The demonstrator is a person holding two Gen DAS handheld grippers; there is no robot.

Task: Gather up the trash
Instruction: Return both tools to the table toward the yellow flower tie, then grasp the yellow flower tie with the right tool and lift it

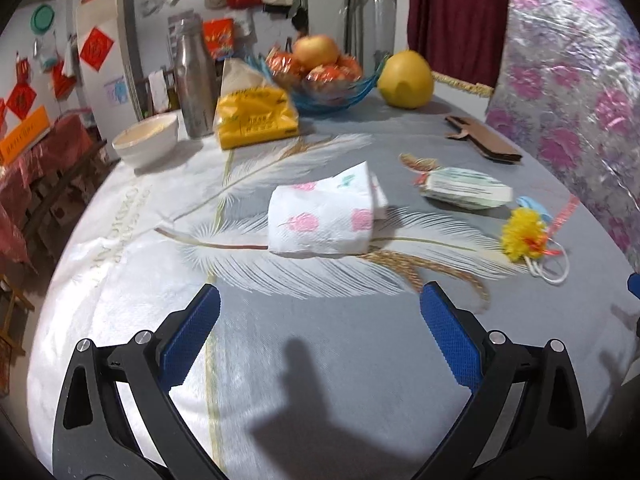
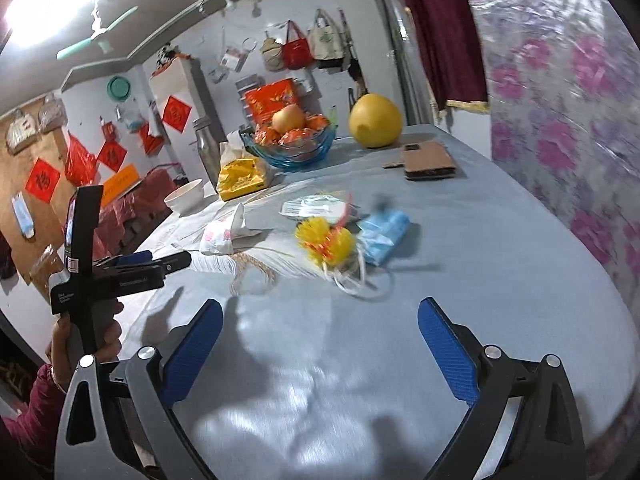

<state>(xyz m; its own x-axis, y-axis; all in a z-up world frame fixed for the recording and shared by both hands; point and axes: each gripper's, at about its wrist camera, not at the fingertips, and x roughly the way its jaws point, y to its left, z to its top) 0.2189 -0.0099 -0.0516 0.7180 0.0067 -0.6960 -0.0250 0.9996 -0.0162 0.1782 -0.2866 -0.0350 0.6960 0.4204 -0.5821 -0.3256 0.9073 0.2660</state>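
A crumpled white tissue with pink spots lies on the feather-print tablecloth, just ahead of my open, empty left gripper. It also shows in the right wrist view. A flattened wrapper, a yellow pom-pom with red ribbon, and a blue face mask lie to its right. My right gripper is open and empty, short of the pom-pom. The left gripper also shows in the right wrist view.
At the back stand a white bowl, a metal bottle, a yellow tissue pack, a blue fruit bowl, a pomelo and a cardboard piece. A floral-covered surface rises on the right.
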